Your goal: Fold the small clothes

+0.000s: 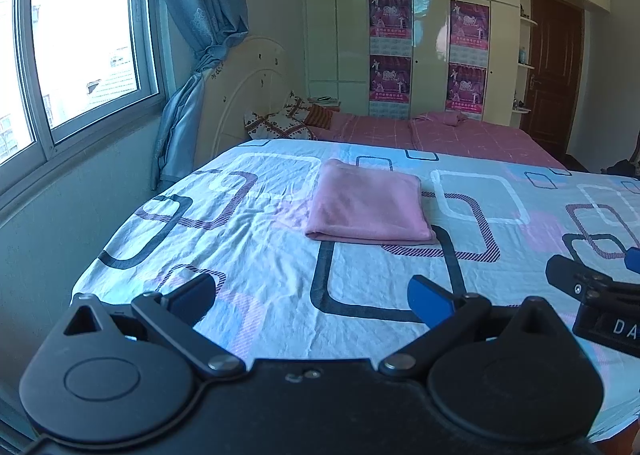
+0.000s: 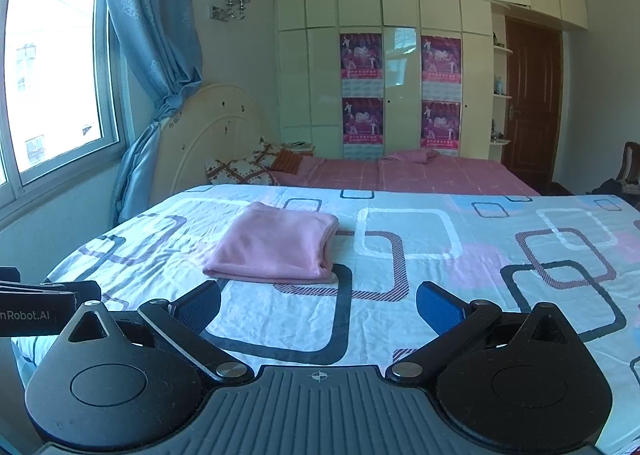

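Folded pink garment (image 1: pixel 366 203) — a flat rectangular stack lying on the patterned bedsheet (image 1: pixel 256 255) of the bed, toward the far edge and nearer the window-side edge than the opposite one. Left tool (image 1: pixel 312 301) and right tool (image 2: pixel 318 307) — both over the near edge of the bed, well apart from the garment, each with its blue-padded fingers (image 2: pixel 438 313) spread wide and nothing between them. A pink-covered bed (image 2: pixel 420 175) stands beyond.
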The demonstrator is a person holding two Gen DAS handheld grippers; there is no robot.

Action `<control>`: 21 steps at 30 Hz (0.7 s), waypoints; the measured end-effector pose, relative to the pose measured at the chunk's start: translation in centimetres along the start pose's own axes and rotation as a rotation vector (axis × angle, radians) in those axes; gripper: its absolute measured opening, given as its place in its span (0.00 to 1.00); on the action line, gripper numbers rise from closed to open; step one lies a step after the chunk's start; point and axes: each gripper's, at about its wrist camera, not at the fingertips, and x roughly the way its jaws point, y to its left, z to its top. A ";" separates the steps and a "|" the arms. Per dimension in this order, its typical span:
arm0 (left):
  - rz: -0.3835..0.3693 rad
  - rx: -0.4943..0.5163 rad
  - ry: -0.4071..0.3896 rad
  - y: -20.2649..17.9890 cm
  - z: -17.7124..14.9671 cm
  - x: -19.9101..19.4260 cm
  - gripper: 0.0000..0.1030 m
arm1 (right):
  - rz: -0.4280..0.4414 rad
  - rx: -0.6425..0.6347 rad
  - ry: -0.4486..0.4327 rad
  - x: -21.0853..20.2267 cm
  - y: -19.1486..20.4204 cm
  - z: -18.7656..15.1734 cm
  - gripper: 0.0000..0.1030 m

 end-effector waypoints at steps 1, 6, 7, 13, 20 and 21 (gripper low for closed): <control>0.002 -0.002 0.001 0.0 0.0 0.0 0.99 | 0.001 -0.001 0.000 0.1 0.1 0.0 1.00; 0.000 -0.003 0.004 0.0 0.1 0.2 0.99 | 0.003 -0.003 0.004 0.4 0.2 0.0 1.00; 0.000 -0.005 0.006 0.0 0.1 0.3 0.99 | 0.004 -0.002 0.005 0.5 0.1 0.0 1.00; -0.003 -0.009 0.018 -0.1 0.2 0.8 0.99 | 0.007 -0.001 0.010 0.9 0.0 0.0 1.00; -0.001 -0.003 0.018 -0.4 0.4 1.3 0.99 | 0.003 0.002 0.018 1.3 -0.2 0.0 1.00; -0.002 -0.002 0.018 -0.4 0.4 1.3 0.99 | 0.004 0.004 0.018 1.4 -0.3 0.0 1.00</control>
